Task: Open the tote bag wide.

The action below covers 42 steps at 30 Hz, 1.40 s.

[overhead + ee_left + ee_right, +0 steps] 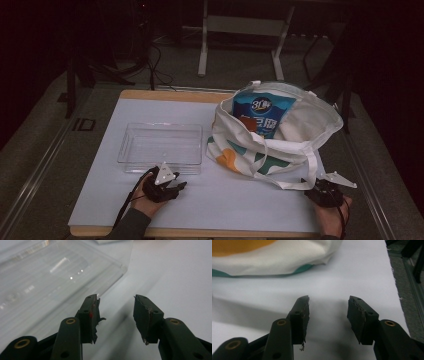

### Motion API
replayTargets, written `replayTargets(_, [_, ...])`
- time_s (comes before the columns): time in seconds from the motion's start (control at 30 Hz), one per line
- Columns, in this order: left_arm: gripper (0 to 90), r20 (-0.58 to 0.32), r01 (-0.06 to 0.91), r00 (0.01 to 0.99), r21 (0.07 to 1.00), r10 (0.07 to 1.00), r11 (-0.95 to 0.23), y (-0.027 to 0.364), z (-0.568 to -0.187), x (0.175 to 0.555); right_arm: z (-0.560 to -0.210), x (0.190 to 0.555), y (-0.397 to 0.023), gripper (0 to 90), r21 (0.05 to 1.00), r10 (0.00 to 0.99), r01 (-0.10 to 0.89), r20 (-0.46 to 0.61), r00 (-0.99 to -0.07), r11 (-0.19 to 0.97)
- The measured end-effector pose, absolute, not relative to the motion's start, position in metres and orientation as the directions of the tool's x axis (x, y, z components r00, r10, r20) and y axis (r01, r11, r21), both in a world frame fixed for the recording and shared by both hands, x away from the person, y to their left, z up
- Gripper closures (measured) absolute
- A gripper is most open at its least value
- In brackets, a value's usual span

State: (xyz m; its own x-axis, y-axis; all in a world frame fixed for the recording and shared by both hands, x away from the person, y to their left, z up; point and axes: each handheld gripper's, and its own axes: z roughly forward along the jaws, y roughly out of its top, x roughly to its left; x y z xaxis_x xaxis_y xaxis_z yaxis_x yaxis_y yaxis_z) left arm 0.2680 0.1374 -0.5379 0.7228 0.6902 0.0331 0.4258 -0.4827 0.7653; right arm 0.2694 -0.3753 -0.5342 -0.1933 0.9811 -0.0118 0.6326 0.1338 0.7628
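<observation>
Two claws rest low in the high view, both empty and spread wide. The left claw (181, 186) sits at the lower centre-left of the frame, held by a hand (145, 200) that enters from the bottom edge, with a grey three-cornered plate on top. It lies just below the near wall of a clear plastic tray (161, 145), which stands on the white surface (240, 200) left of centre and holds nothing. In the left gripper view the jaws stand well apart with bare white between them, and the tray's corner (123, 266) fills the upper left, close to the left jaw tip.

At the lower right of the high view the right claw (307, 187) is held by the other hand (332, 212), just below a loose strap of the cream tote bag (295, 130). The bag lies open at the centre-right of the frame, printed with orange and teal shapes, and a blue packet (262, 112) with white lettering stands inside its mouth. In the right gripper view the jaws are likewise wide apart over bare white, with the bag's lower edge (287, 262) across the upper left and the grey floor (412, 297) at the right edge.
</observation>
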Motion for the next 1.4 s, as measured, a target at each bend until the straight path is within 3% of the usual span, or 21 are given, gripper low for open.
replayTargets(0.33, [57.0, 0.042, 0.392, 0.734, 0.789, 0.678, -0.473, 0.139, -0.533, 0.263, -0.530, 0.269, -0.375, 55.1, 0.773, 0.980, 0.624, 0.016, -0.197, 0.112])
replayTargets(0.67, [59.4, 0.059, 0.371, 0.754, 0.784, 0.654, -0.497, 0.135, -0.529, 0.259, -0.522, 0.266, -0.384, 61.8, 0.800, 0.976, 0.599, 0.109, -0.187, 0.026])
replayTargets(1.4, [61.8, 0.049, 0.338, 0.784, 0.803, 0.619, -0.491, 0.133, -0.515, 0.250, -0.503, 0.265, -0.376, 65.4, 0.811, 0.972, 0.583, 0.090, -0.217, 0.055])
